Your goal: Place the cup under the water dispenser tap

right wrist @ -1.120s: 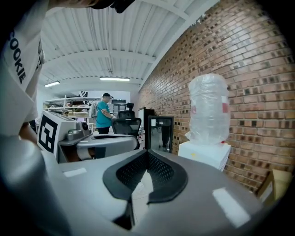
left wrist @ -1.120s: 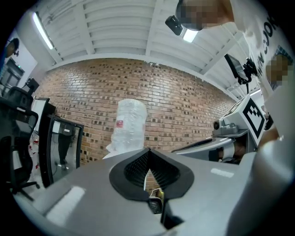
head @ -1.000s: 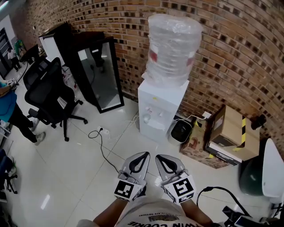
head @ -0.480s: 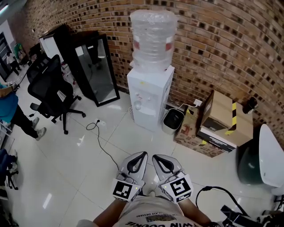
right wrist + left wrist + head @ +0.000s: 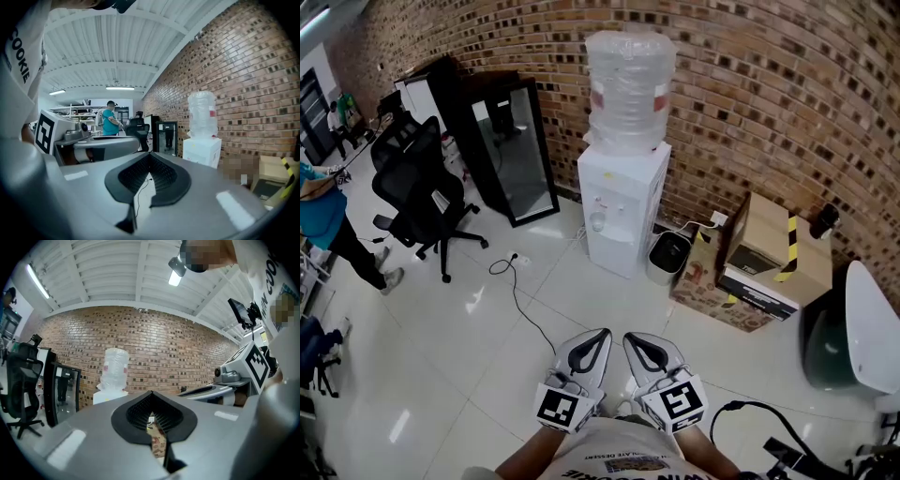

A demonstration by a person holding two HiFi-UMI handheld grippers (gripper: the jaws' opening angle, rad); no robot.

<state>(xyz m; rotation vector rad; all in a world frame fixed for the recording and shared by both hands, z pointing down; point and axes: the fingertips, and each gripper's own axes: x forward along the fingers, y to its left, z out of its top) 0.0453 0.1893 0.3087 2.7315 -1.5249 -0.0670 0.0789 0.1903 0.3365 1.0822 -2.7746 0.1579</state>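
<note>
Low at 6 o'clock in the head view, left claw [image 5: 598,337] and right claw [image 5: 636,339] side by side, each closed tip to tip and gripping nothing; through the slits only floor [image 5: 487,328] and a carton [image 5: 157,441]

Water dispenser [image 5: 623,202] at 12 o'clock against the brick wall [image 5: 769,94], bottle [image 5: 628,84] on top. Against a second ago: slid from about 1 o'clock to 12 and drawn a little smaller, so now squarely ahead yet no nearer, if anything farther off. Claws shut then as now, same spot in the view

No cup in either claw, none on the floor. At the tap recess a small pale shape [image 5: 598,223], too small to tell as cup or fitting. If a cup, already standing where the task wants it, which would suit a drawing-back with empty claws; if not, cup out of sight and both claws free for it
</note>
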